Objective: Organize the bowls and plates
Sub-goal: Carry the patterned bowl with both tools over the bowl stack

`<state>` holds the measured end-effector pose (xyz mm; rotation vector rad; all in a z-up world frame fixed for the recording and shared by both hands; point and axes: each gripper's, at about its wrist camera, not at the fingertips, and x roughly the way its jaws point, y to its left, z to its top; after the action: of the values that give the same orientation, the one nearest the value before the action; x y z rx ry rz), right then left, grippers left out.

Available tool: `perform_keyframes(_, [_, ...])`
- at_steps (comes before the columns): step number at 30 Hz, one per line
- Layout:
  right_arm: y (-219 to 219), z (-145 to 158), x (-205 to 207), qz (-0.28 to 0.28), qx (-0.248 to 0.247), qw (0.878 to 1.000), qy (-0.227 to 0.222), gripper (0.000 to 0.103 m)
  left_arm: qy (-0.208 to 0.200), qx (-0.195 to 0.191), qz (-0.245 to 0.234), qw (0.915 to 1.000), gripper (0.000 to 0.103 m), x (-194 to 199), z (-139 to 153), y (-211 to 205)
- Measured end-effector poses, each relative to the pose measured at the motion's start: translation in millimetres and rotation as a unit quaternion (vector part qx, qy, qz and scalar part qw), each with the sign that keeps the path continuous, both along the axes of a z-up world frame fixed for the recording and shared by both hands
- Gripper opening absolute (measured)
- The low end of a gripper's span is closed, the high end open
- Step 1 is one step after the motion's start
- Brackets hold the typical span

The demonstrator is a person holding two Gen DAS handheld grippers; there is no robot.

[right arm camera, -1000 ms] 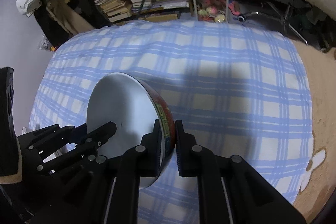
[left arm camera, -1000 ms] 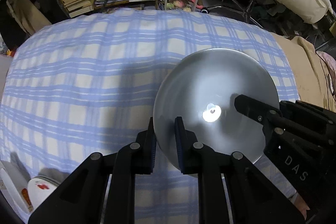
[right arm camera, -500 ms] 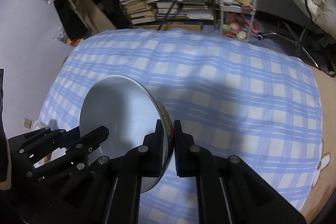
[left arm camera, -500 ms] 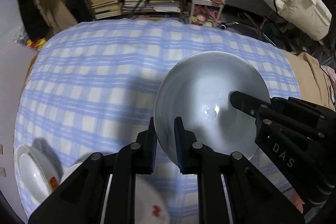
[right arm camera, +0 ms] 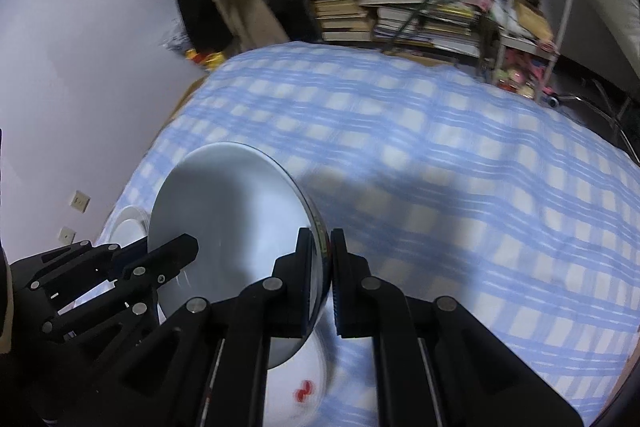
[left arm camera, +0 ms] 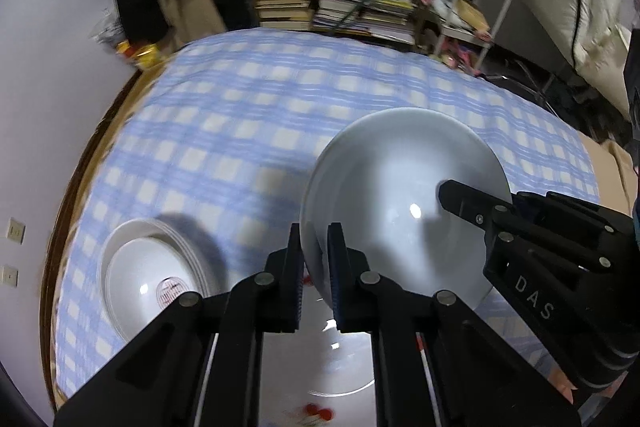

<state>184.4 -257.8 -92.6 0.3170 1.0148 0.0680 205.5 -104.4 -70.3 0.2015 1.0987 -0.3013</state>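
In the lower left of the left wrist view I see a stack of white plates (left arm camera: 154, 267) resting on the blue checked cloth (left arm camera: 248, 115), near the cloth's left edge, where dark wood trim and the wall begin. At bottom centre, under my fingers, lies a white plate with red marks (left arm camera: 320, 367).

Centre frame, my left gripper (left arm camera: 314, 267) is clamped on the near rim of the white bowl (left arm camera: 400, 195), which I hold up above the cloth. At right, my right gripper (left arm camera: 460, 193) reaches over the bowl's opposite rim; its own view shows it (right arm camera: 322, 283) pinched tight on that rim, with a red-and-green band (right arm camera: 320, 227) on the outside.

I judge the bowl glazed ceramic: stiff, fairly heavy, slick and breakable. The rim is the only sensible hold, and two opposite pinches keep it from swinging.

There is wide bare cloth in the upper middle and right. The left side is tight, so I would lower gently, clear of the stack.
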Motion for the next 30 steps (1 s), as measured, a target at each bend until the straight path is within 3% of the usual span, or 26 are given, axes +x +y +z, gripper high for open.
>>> perform_keyframes(16, [136.2, 19.9, 20.3, 0.118, -0.017, 0.993, -0.019, 0.010, -0.008, 0.011, 0.112, 0.9936, 0.011, -3.3, 6.9, 129.6])
perform_keyframes(24, [182.7, 5.1, 25.6, 0.174, -0.030, 0.984, -0.014, 0.010, 0.011, -0.024, 0.168, 0.9854, 0.011, -5.3, -9.0, 179.6])
perform_keyframes(30, [189.6, -9.6, 29.4, 0.177, -0.016, 0.984, -0.015, 0.010, 0.026, -0.046, 0.183, 0.9817, 0.011, -9.6, -31.5, 191.3])
